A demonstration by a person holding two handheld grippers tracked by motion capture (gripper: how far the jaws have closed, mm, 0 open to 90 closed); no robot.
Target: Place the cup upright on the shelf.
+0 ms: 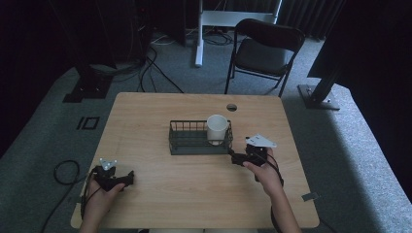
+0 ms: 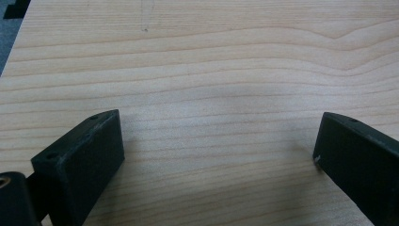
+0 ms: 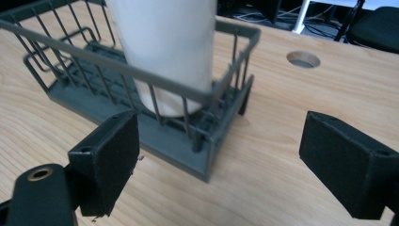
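Observation:
A white cup (image 1: 216,128) stands upright in the right end of a dark wire basket (image 1: 187,142) at the table's middle. My right gripper (image 1: 237,158) hovers just off the basket's right front corner, open, with nothing between its jaws. In the right gripper view the cup (image 3: 164,52) fills the basket's (image 3: 141,70) near end, and the right gripper (image 3: 219,155) stands a short way from it. My left gripper (image 1: 129,177) rests near the table's front left, open. In the left gripper view the left gripper (image 2: 219,155) has bare wood between its jaws.
The wooden table (image 1: 160,194) has a round cable hole (image 1: 231,107) near its far edge, the hole (image 3: 303,59) also in the right gripper view. A black folding chair (image 1: 265,51) stands beyond the table. Cables (image 1: 63,170) lie on the grey carpet at left.

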